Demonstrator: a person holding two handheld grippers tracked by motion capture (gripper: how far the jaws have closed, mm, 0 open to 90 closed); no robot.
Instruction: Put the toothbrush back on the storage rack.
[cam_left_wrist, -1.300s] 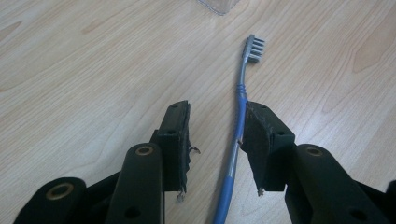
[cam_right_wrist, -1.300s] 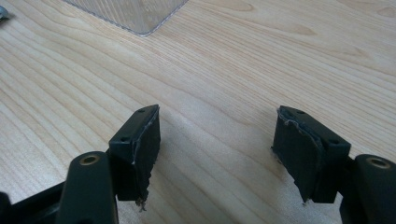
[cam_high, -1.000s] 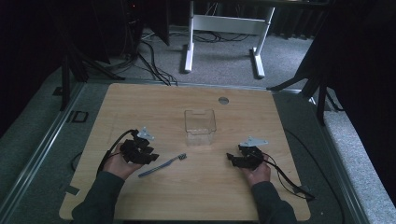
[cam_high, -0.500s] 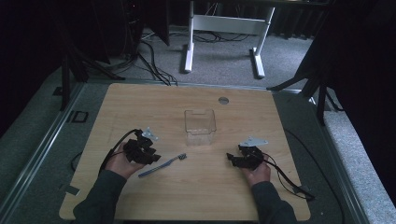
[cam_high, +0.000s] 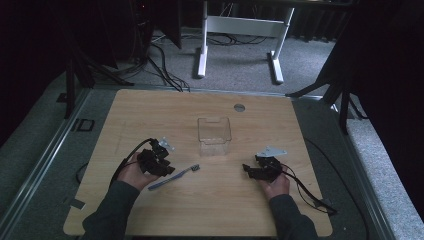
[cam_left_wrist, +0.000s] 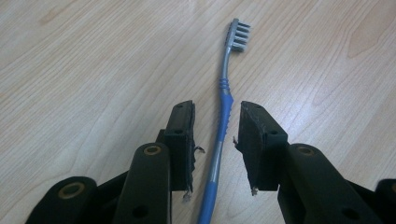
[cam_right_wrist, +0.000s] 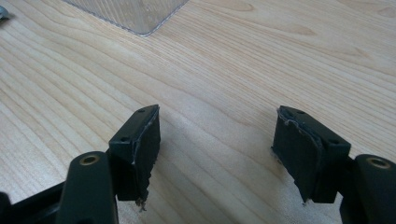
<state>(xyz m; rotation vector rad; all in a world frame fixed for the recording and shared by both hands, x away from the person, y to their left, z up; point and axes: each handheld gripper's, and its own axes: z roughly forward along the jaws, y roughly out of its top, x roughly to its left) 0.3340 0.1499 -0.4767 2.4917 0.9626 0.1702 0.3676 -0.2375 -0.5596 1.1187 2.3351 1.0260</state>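
Tongs status, high view first: left tongs sit at the handle end of the toothbrush, which lies flat on the table with its head pointing toward the clear container; right tongs rest on the wood on the other side, well apart from the brush and near the container's front corner. The container looks empty and upright in the table's middle. Left gripper view: jaws released, straddling the blue-and-grey handle with a gap on each side, neither pad touching it; the toothbrush is flat on the wood, bristle head away from the camera. So the approach looks done, the grip is not yet closed. Right gripper view: right tongs wide apart, holding nothing, bare wood between the jaws; a corner of the clear container at the top left, near but not touching. My read: early stage. Lined up on the brush, nothing lifted. Left to do, judging by the layout: clench on the handle, lift, carry to the container, drop it in. Right side looks idle, maybe on standby to steady the container.
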